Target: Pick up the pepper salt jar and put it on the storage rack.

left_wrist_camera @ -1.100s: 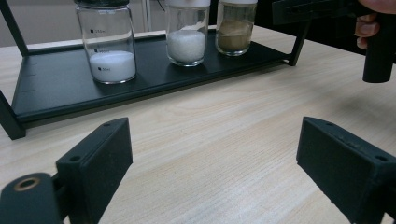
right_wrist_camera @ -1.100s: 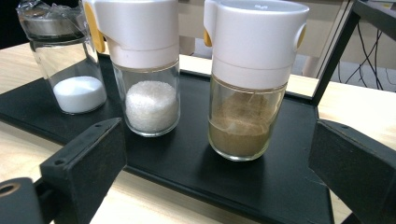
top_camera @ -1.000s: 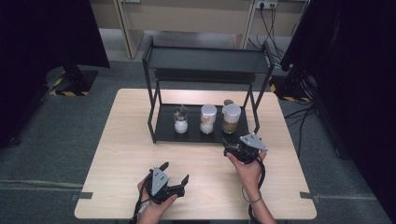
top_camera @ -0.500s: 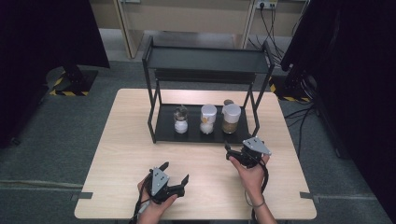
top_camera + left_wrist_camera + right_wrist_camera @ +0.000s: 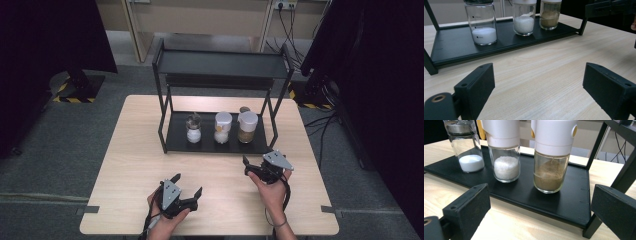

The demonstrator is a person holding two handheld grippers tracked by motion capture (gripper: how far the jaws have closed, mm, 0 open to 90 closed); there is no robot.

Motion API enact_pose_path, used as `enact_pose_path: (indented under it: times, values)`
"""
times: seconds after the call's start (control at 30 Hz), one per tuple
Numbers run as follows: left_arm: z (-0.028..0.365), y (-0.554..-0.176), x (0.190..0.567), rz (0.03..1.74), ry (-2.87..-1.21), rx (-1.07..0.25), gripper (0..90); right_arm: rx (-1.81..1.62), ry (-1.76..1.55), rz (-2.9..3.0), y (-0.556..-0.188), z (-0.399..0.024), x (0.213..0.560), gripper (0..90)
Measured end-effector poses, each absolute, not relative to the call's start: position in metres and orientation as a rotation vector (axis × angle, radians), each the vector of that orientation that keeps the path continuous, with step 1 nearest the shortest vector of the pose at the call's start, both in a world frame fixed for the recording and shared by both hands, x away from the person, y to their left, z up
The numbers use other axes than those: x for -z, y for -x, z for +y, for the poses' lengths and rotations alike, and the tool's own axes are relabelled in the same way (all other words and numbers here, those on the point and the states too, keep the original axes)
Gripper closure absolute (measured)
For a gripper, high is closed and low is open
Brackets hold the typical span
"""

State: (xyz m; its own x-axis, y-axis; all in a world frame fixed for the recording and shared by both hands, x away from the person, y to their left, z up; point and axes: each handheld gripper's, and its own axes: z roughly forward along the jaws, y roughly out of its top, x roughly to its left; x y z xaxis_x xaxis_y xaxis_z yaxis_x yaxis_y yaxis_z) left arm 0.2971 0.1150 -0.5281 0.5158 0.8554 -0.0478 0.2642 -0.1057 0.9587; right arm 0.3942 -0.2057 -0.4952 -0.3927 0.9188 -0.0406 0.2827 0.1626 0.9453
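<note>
Three cylindrical glass jars [image 5: 506,157] stand on matte black shelf [image 5: 574,187]; left gripper [image 5: 187,187] and right gripper [image 5: 257,162] gape wide, empty.

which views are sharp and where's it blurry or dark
High view: soft overall, dark at both side edges, table evenly lit. Left gripper view: jars sharp, near jaws slightly soft. Right gripper view: brown-powder jar crisp, faint reflections on the black tray.
</note>
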Motion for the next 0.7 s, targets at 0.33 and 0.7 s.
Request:
enact_pose_path:
  times: [0.33, 0.7]
  values:
    - [0.115, -0.297, 0.528, 0.968, -1.645, -0.665, 10.0, -1.251, -1.142, 1.794, -0.386, -0.211, 0.497, 2.3]
    - [0.115, -0.297, 0.528, 0.968, -1.645, -0.666, 10.0, -1.247, -1.146, 1.802, -0.375, -0.219, 0.503, 2.1]
